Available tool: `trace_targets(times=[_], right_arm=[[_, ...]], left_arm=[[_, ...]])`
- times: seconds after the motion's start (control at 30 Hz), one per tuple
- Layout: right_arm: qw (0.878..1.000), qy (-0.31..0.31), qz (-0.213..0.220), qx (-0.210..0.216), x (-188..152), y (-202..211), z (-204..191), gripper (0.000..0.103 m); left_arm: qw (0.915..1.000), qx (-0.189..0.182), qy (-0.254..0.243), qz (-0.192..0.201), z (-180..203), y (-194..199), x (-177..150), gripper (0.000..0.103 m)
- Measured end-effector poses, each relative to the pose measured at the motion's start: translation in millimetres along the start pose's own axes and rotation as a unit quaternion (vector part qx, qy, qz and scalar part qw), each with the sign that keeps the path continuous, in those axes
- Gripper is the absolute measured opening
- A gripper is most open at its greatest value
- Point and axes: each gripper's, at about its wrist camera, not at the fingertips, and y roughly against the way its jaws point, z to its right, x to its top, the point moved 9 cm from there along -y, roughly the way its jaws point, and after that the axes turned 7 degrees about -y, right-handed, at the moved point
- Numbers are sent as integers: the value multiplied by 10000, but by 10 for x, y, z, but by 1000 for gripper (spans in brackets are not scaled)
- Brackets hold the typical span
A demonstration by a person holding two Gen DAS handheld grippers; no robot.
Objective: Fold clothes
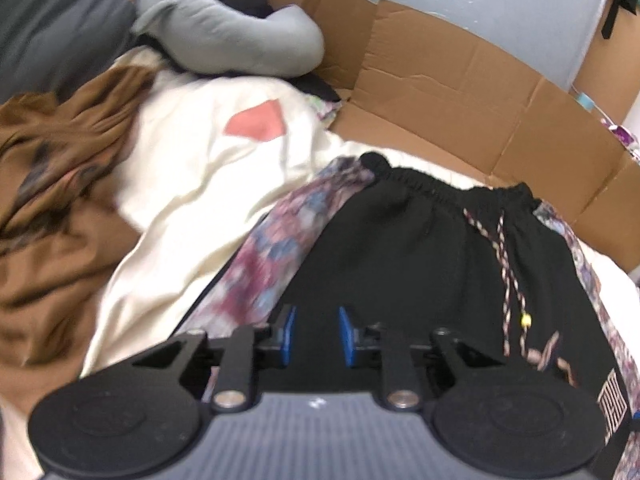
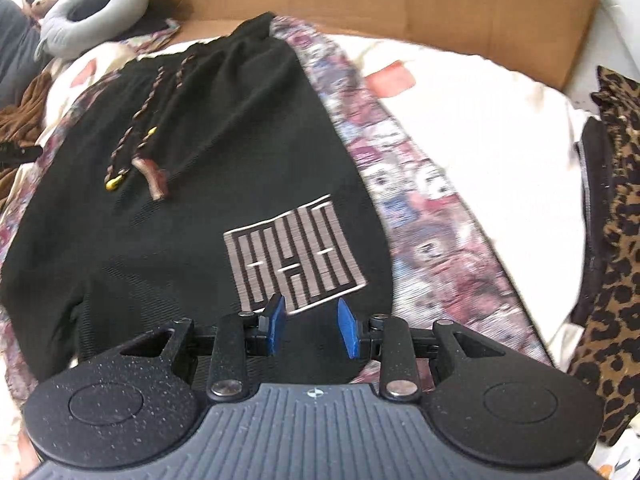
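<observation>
The left gripper [image 1: 317,332] hangs over the near part of the black shorts [image 1: 400,248], its blue pads parted with a narrow gap and nothing visibly between them; only black cloth shows behind the gap. The right gripper [image 2: 312,330] is likewise parted, a little wider, and empty, poised just near of the woven square logo [image 2: 294,254] on the same black shorts [image 2: 180,208].

The shorts lie flat and spread on a cream sheet [image 1: 192,184], with the elastic waistband [image 1: 440,190] at the far end and the leg openings toward the grippers, so the long axis runs near to far, away from both grippers. Floral side panels [image 1: 276,240] border each edge. The braided drawstring [image 1: 506,264] trails down the front, nearer the right half in the left wrist view.

Further out, a brown garment [image 1: 60,200] is bunched at the left, a grey pillow [image 1: 224,28] sits far left, flattened cardboard [image 1: 460,92] lines the far side, and a leopard-print garment [image 2: 616,240] lies at the right.

Judging by this, each gripper stands over its own leg of the shorts; the logo leg is the right gripper's.
</observation>
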Motion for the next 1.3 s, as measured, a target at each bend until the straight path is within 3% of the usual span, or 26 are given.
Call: trace_targets(times=[0.3,0.63,0.7,0.77,1.0,1.1,1.3], right_arm=[[9999,-61,-103,-46,-111,-114,347,36],[9998,-173,105,86,-195,-72,587,36],[9996,-217,167,65,-181,-76,635,36],[9995,-230,204,19,-173,-81,682,36],[9989,-328,272,-179,-182,-71,913,36],[9984,-381,268,-307,-193,-52,978,36],[9965,-669,365,-338,-174,72,1094,36]], left_arm=[[9993,274,141,-203,21,-572,449,21],[9990,393,70,-185,101,-1020,645,21],[9983,550,40,-199,62,-1070,683,17],[9963,837,7,-207,-28,-1087,734,4],[9857,1634,257,-314,-420,-1015,832,3],[9880,1437,477,-308,-472,-905,860,11],[9935,1082,28,-357,-292,-622,846,11]])
